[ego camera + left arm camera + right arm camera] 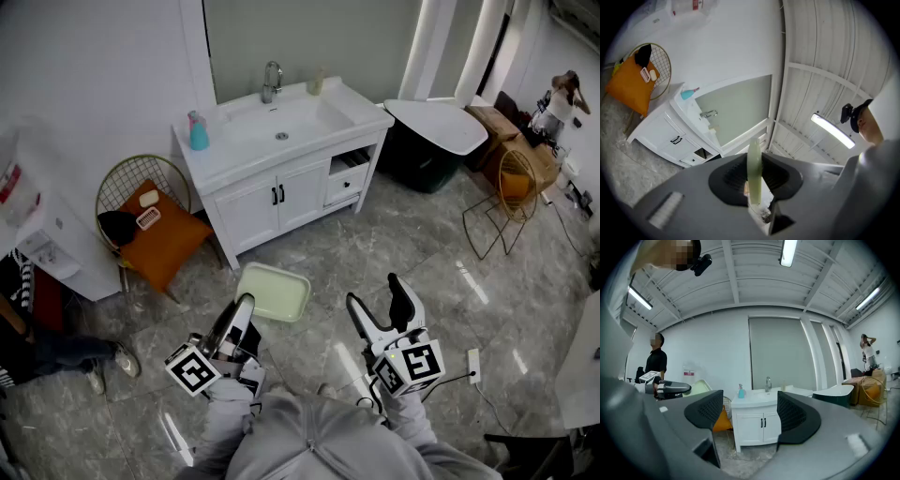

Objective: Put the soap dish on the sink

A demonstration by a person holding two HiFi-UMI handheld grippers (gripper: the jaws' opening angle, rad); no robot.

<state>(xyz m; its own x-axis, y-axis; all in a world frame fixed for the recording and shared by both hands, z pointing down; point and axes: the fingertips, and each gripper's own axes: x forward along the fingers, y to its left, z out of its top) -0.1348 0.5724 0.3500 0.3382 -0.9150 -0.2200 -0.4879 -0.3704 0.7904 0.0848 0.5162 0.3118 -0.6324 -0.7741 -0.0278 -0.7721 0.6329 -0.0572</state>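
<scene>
The left gripper [246,309] has its jaws clamped on the soap dish [275,292], a pale green shallow tray with rounded corners. In the left gripper view the dish shows edge-on, a thin green strip standing upright in the narrow slot between the two dark pads [729,176], both pads pressed against it. Seen from the head view, the jaws grip only the near edge; the rest of the dish juts out past the jaw tips, above the grey marble floor [422,244].

The right gripper [373,292] is just beside the left one, with its jaws wide apart and nothing between them. Through that gap, the right gripper view shows the white vanity [757,420] far ahead. The green dish shows outside the jaw at that picture's left.

The sink [302,116] is well ahead of both pairs of jaws and well apart from the dish. Its faucet [272,82] stands at the back of the basin. A teal bottle [198,131] stands on the vanity's tabletop at the side toward the left jaws.
</scene>
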